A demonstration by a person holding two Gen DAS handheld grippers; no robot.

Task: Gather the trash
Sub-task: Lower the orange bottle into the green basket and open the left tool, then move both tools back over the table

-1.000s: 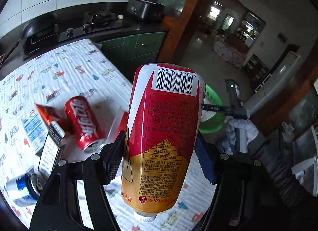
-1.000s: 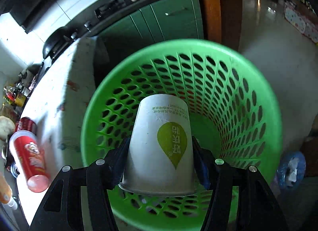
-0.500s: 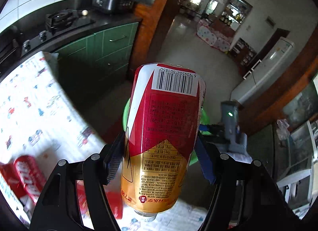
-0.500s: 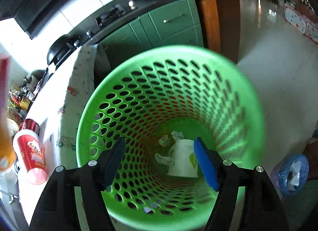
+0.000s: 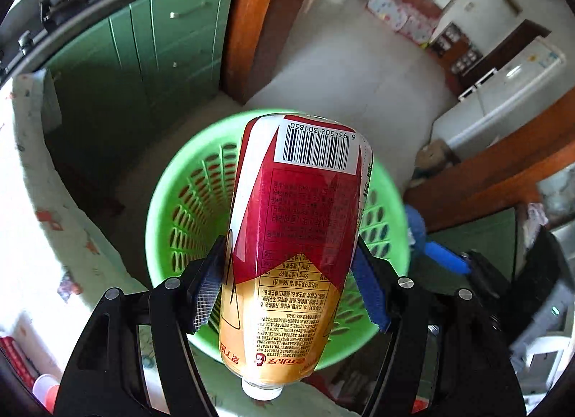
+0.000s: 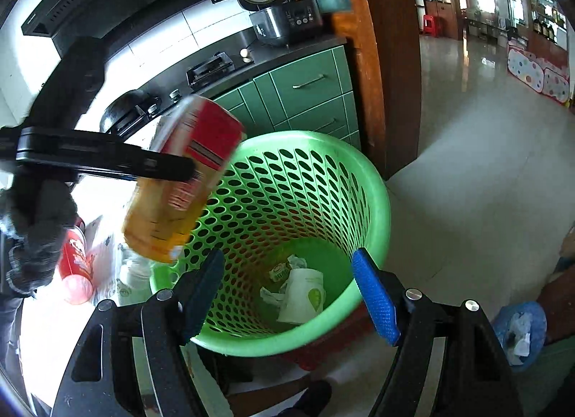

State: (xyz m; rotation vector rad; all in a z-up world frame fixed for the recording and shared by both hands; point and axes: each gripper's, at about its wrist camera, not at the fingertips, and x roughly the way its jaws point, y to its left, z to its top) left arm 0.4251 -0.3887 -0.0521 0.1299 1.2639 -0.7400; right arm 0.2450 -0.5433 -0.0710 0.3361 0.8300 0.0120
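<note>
My left gripper [image 5: 287, 284] is shut on a red and gold drink bottle [image 5: 298, 237], cap toward the camera, held over the green perforated waste basket [image 5: 179, 208]. The right wrist view shows that bottle [image 6: 179, 183] blurred above the basket's left rim [image 6: 373, 180]. My right gripper [image 6: 287, 291] hangs over the basket with its jaws opening and nothing between them. A white paper cup [image 6: 305, 295] lies on the basket's bottom among crumpled paper scraps [image 6: 284, 269].
A table with a patterned cloth [image 5: 28, 201] stands left of the basket, with a red can [image 6: 73, 262] and wrappers on it. Green cabinets [image 6: 305, 93] and a wooden door post [image 6: 388, 58] lie behind. A blue bag [image 6: 521, 327] sits on the floor at right.
The left gripper carried the bottle from over the table to above the basket. The right gripper let the paper cup go; it fell to the basket's bottom, and the gripper drew back.
</note>
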